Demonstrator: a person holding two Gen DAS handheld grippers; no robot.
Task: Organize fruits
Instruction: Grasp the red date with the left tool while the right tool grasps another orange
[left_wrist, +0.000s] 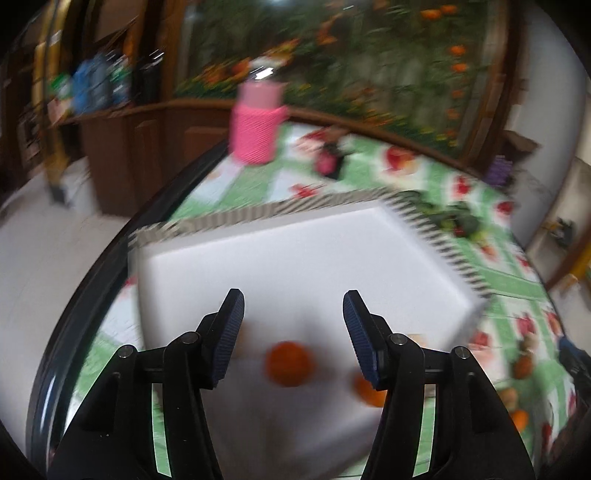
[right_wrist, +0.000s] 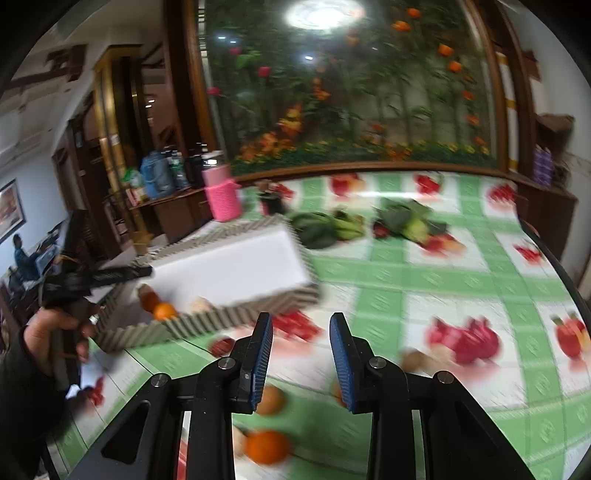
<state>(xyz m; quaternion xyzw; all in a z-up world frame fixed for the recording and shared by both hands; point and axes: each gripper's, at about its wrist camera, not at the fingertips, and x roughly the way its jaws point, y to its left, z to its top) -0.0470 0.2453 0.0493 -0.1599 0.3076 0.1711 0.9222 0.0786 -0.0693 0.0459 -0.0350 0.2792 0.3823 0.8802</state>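
Observation:
A white tray with a zigzag-striped rim (left_wrist: 332, 201) lies on the table. My left gripper (left_wrist: 293, 299) hovers over its near end, open and holding nothing. Below the fingers one orange (left_wrist: 289, 363) rests on the tray floor, and a second orange (left_wrist: 369, 391) is half hidden behind the right finger. In the right wrist view my right gripper (right_wrist: 300, 321) stands open and empty above the tablecloth, to the right of the tray (right_wrist: 221, 321). Loose oranges (right_wrist: 266, 446) lie on the cloth under it. A hand holds the left gripper (right_wrist: 146, 272) over the tray.
A pink bottle (right_wrist: 221, 199) stands behind the tray. Green vegetables (right_wrist: 325, 227) and more produce (right_wrist: 410, 221) lie at the back of the table. The green-and-white fruit-print cloth (right_wrist: 424, 280) covers the table. Small fruits (left_wrist: 522, 365) lie to the tray's right.

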